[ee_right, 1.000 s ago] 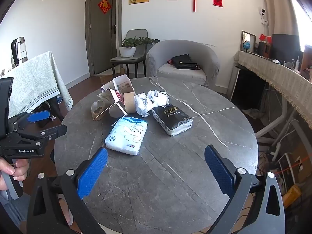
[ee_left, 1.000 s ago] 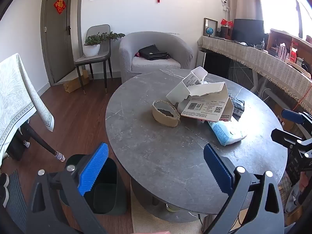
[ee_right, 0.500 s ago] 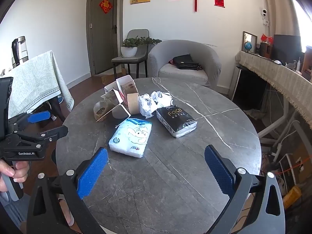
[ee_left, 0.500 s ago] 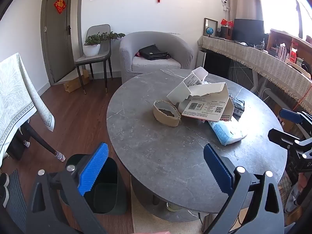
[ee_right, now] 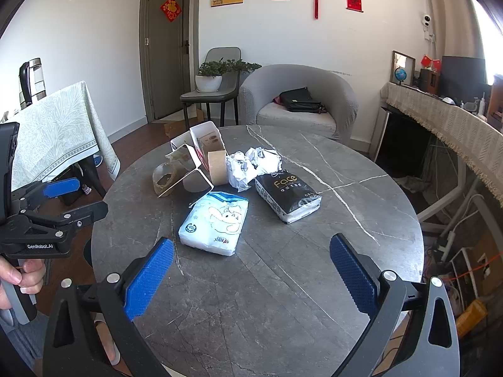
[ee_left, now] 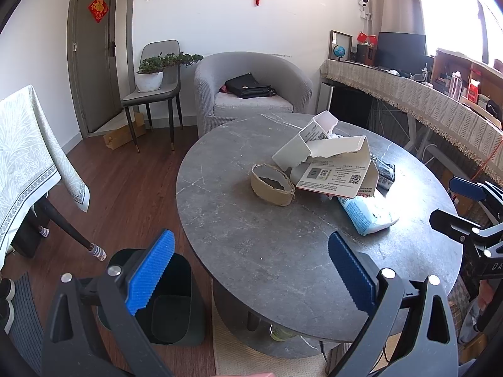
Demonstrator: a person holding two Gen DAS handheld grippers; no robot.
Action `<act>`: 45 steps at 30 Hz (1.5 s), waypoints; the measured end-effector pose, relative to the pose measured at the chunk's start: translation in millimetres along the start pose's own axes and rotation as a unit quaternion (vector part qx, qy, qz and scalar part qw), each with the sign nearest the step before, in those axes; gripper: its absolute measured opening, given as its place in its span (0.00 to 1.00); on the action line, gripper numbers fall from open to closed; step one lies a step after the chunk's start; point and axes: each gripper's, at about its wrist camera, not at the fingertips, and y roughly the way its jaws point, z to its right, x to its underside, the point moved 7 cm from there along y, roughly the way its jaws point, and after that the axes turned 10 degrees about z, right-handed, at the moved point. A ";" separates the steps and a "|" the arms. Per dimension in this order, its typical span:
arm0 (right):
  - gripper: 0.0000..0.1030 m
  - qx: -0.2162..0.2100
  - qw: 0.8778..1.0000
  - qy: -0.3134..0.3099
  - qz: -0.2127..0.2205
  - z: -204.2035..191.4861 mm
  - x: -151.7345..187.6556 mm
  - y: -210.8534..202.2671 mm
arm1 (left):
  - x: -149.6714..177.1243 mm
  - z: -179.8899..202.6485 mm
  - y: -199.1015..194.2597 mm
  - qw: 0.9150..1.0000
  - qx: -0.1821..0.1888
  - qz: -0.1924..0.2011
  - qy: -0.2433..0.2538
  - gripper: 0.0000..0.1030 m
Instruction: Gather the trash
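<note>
We're holding the left gripper point(ee_left: 250, 278) w/ jaws spread wide, nothing btwn them, over the near edge of the round grey marble-look table point(ee_left: 251, 238). The right gripper point(ee_right: 251, 278) is hovering likewise, jaws wide & empty. Trash is sitting mid-table: torn white cardboard box point(ee_left: 333, 165), crushed brown paper cup point(ee_left: 272, 183), crumpled white paper wads point(ee_right: 251, 166), blue-white tissue pack point(ee_right: 215, 221), black tissue pack point(ee_right: 287, 194). Dark plastic bin point(ee_left: 171, 304) is standing on the floor beside the table.

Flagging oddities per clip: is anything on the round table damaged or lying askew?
Yes. The white cardboard box is torn open and tipped over, a squashed tape roll sits beside it, and crumpled paper lies behind the tissue packs.
</note>
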 end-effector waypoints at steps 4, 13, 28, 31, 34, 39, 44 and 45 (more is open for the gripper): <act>0.97 -0.001 1.000 0.001 0.001 -0.4 -0.2 0.3 | -0.5 0.1 -1.2 1.000 0.002 0.000 0.001 0.97; 0.97 -0.001 1.000 0.000 0.002 -3.9 -1.3 1.4 | 0.8 0.9 -1.4 1.000 0.002 0.000 0.003 0.97; 0.97 -0.002 1.000 0.000 0.000 -7.2 -2.0 2.4 | 1.0 0.7 -1.4 1.000 0.003 0.000 0.002 0.97; 0.97 -0.003 1.000 -0.001 0.000 -8.5 -2.6 3.5 | 1.0 0.7 -1.4 1.000 0.003 -0.001 0.002 0.97; 0.97 -0.002 1.000 -0.001 0.000 -8.6 -2.5 3.6 | 1.0 0.8 -1.4 1.000 0.003 -0.001 0.002 0.97; 0.97 -0.002 1.000 -0.001 0.000 -8.5 -2.4 3.5 | 0.9 0.7 -1.5 1.000 0.003 0.000 0.002 0.97; 0.97 -0.003 1.000 -0.001 0.000 -9.5 -2.7 4.0 | 0.8 1.0 -1.4 1.000 0.003 0.000 0.003 0.97; 0.97 -0.003 1.000 -0.001 0.000 -9.6 -2.7 3.9 | 0.7 0.8 -1.5 1.000 0.003 -0.001 0.002 0.97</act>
